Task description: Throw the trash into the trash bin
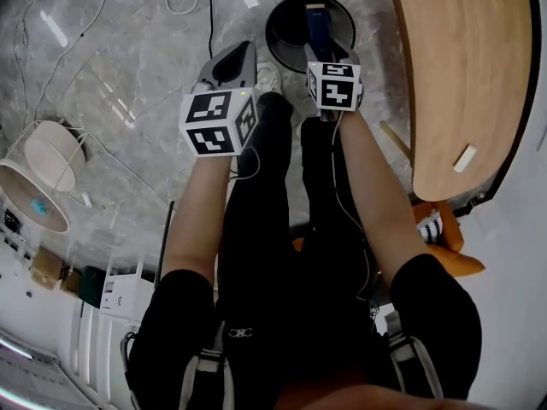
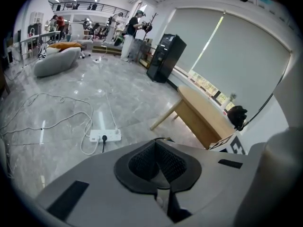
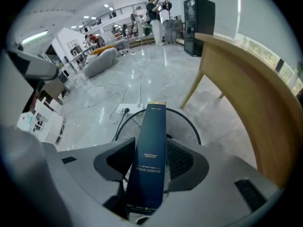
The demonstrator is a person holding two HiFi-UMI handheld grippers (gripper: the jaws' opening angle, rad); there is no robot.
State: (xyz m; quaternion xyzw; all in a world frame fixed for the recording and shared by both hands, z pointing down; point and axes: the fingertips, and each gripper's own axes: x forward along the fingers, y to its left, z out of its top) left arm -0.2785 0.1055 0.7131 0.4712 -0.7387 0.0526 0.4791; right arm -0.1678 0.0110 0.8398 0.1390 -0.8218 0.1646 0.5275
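Note:
A tall dark blue box (image 3: 149,160) stands upright between the jaws of my right gripper (image 3: 149,174), which is shut on it. In the head view the box (image 1: 316,24) hangs over the round black mesh trash bin (image 1: 286,26) on the floor, with the right gripper (image 1: 318,48) just above the bin's near rim. The bin's rim (image 3: 189,126) shows behind the box in the right gripper view. My left gripper (image 1: 232,62) hovers left of the bin, its dark pads closed together with nothing between them (image 2: 158,162).
A curved wooden table (image 1: 466,75) stands to the right of the bin. A white power strip (image 2: 105,135) with cables lies on the grey marble floor beyond it. A white round lamp-like object (image 1: 43,173) sits at far left. The person's legs fill the lower middle.

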